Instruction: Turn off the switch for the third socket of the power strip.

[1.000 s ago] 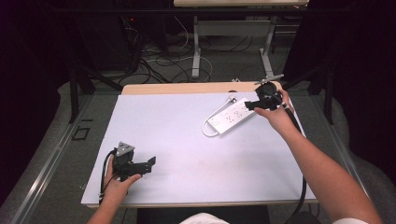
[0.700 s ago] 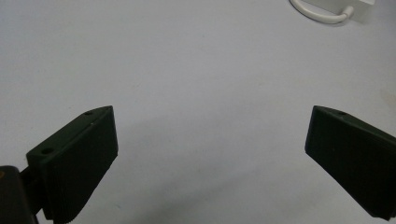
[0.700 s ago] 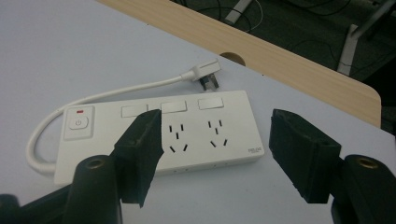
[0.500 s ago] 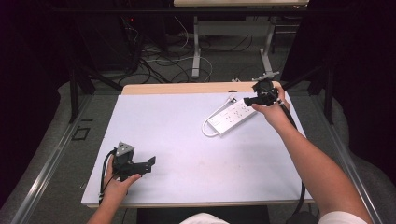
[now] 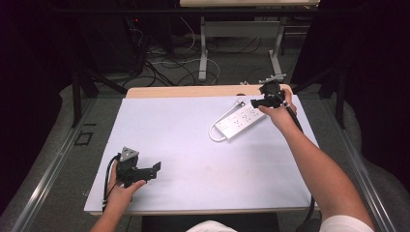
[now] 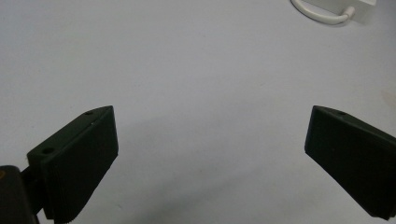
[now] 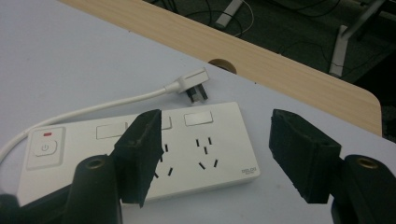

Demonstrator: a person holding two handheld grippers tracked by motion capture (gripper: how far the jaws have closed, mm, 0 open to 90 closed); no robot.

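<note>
The white power strip (image 5: 240,122) lies near the bench's (image 5: 169,130) far right corner. The right tool (image 7: 212,154) hovers over it, jaws wide, empty; a careless closing could shove it off. The left tool (image 6: 208,163) gapes empty too.

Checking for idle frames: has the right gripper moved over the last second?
Yes, slightly. The right gripper has drifted toward the table's far edge, ending over the far end of the white power strip, which stays put.

floor cables (image 5: 167,60) | metal frame legs (image 5: 203,46) | grey floor
</note>
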